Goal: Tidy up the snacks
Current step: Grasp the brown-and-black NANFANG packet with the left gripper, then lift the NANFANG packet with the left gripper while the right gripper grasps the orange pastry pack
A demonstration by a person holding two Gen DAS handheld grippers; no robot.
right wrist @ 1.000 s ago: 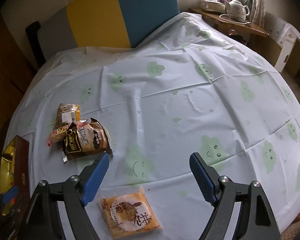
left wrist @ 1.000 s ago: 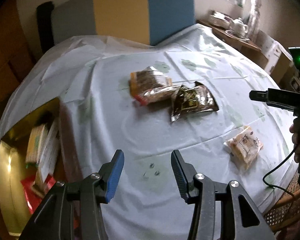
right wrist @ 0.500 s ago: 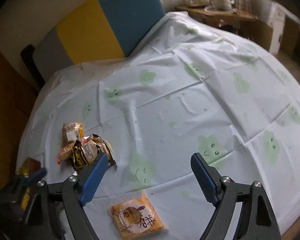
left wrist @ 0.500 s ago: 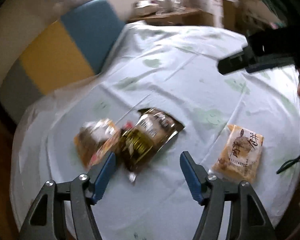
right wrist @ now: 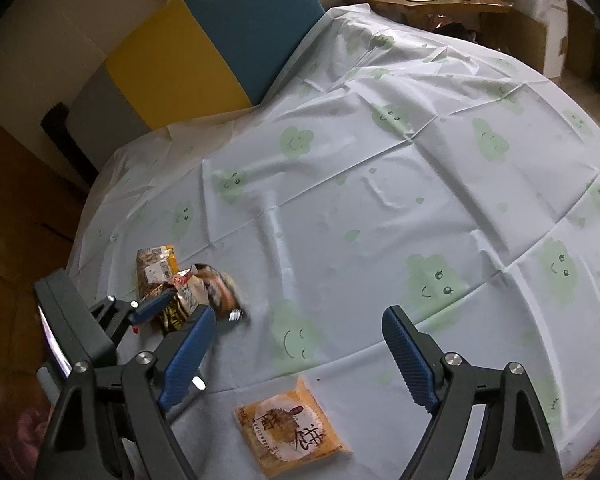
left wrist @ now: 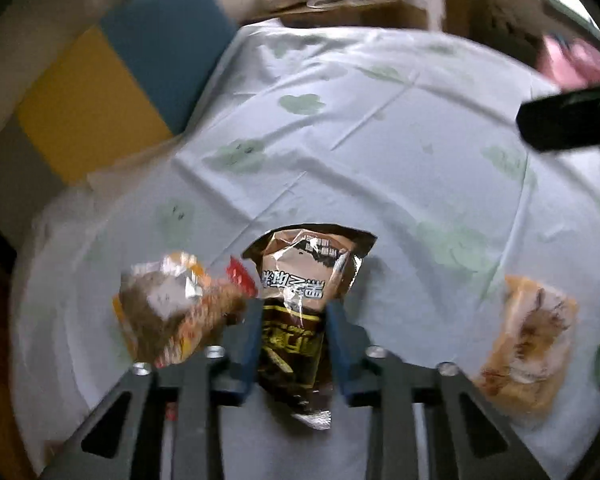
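The left hand-held gripper (left wrist: pixel 293 322) is clenching the brown snack packet (left wrist: pixel 300 292) on the surface (left wrist: pixel 380 160), beside an orange-brown packet (left wrist: pixel 172 308). The right hand-held gripper (right wrist: pixel 300 350) is hanging released above the orange pastry packet (right wrist: pixel 290 432).

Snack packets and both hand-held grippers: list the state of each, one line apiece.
Left hand-held gripper: closed on the brown foil packet.
Brown foil packet: crumpled, pinched between the blue fingers.
Clear-wrapped snack packets: lying on the tablecloth, touching the brown one.
Orange pastry packet: sealed, flat on the cloth, apart from the others.
Right hand-held gripper: open wide, holding nothing.
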